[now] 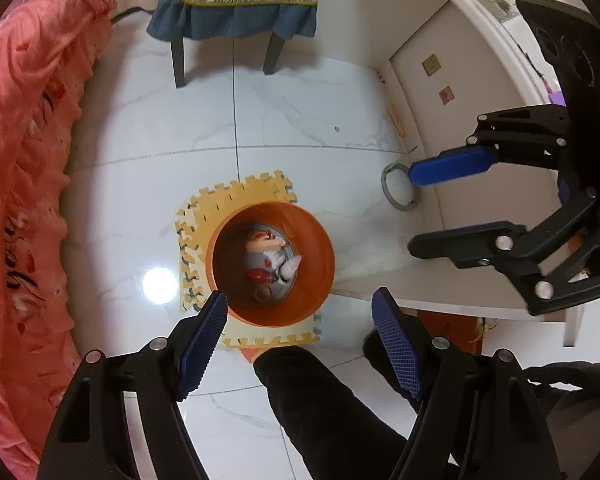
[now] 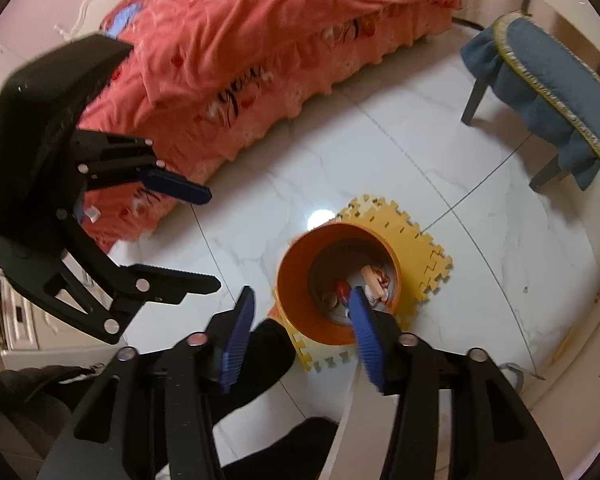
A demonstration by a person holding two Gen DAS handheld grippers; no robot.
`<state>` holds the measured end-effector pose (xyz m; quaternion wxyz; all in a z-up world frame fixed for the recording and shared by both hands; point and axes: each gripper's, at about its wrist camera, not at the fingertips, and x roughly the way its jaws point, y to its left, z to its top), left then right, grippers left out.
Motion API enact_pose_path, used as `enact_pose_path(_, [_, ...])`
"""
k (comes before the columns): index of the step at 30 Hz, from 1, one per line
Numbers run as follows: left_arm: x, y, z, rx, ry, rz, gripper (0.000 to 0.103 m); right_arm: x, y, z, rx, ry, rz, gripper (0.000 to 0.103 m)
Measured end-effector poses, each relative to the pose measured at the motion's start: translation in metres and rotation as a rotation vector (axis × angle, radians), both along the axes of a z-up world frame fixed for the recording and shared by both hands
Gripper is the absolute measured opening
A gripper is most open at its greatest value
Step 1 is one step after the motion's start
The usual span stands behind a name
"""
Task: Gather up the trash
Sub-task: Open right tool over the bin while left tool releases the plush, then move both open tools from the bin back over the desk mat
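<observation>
Orange bin upright on yellow foam mat on white tiled floor, wrappers lying at its bottom; left gripper and right gripper both above it, jaws apart, nothing between them.

The trash inside the orange bin is too blurred to identify.
</observation>
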<state>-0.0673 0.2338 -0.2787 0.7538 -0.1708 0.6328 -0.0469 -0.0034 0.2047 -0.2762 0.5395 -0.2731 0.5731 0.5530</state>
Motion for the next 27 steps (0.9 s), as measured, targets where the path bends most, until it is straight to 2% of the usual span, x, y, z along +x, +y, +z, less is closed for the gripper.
enact_pose_path(3, [0.0, -0.005, 0.027, 0.012, -0.043, 0.009, 0.085, 0.006, -0.016, 0.036, 0.067, -0.002, -0.044, 0.07])
enact_pose_path(6, [0.003, -0.016, 0.058, 0.035, -0.083, -0.001, 0.086, 0.011, -0.035, 0.072, 0.123, -0.023, -0.087, 0.078])
enact_pose_path(9, [0.008, -0.032, 0.09, 0.07, -0.132, -0.027, 0.091, 0.016, -0.057, 0.105, 0.175, -0.036, -0.13, 0.082])
enact_pose_path(15, [0.013, -0.074, 0.151, 0.146, -0.232, -0.113, 0.092, 0.023, -0.128, 0.171, 0.259, -0.119, -0.242, 0.084])
enact_pose_path(18, [0.013, -0.091, 0.172, 0.148, -0.273, -0.142, 0.092, 0.025, -0.166, 0.193, 0.276, -0.159, -0.311, 0.09])
enact_pose_path(21, [0.014, -0.113, 0.192, 0.153, -0.334, -0.173, 0.096, 0.029, -0.212, 0.213, 0.311, -0.192, -0.396, 0.09])
enact_pose_path(27, [0.025, -0.162, 0.205, 0.144, -0.392, -0.296, 0.096, 0.032, -0.292, 0.231, 0.339, -0.242, -0.565, 0.091])
